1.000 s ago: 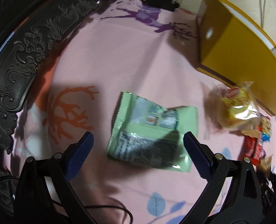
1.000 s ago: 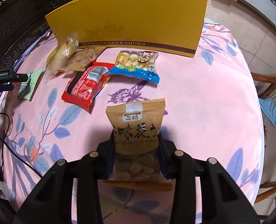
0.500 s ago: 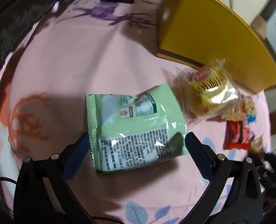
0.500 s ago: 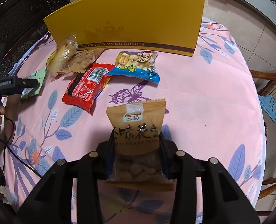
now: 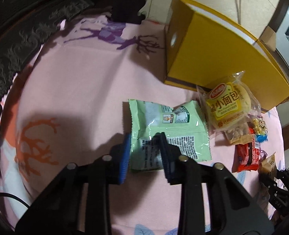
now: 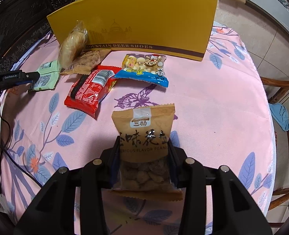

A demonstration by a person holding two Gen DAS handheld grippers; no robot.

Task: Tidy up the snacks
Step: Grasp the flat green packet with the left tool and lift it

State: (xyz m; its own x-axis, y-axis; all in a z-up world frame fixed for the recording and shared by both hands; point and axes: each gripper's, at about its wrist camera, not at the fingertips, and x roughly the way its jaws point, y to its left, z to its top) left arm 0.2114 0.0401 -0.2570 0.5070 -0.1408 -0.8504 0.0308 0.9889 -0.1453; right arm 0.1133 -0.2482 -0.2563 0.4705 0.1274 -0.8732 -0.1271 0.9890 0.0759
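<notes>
The left gripper (image 5: pixel 144 152) has just been closing and now pinches the pale green foil snack packet's (image 5: pixel 170 129) near left corner. The packet's long axis runs rightward from the pads. The right gripper (image 6: pixel 143 168) clamps a tan paper peanut bag (image 6: pixel 144 135).

I am working in a home dining room: round table with pink floral cloth (image 6: pixel 213 101), carved dark cabinet (image 6: pixel 27 5), wooden chair (image 6: pixel 281 90), tiled floor (image 6: pixel 262 25), shoe box (image 6: pixel 136 19).

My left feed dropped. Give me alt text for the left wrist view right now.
The left gripper has just closed on a corner of the green packet on the pink tablecloth. A wrapped bun lies just right of it, against a yellow box; more snacks lie further right.
</notes>
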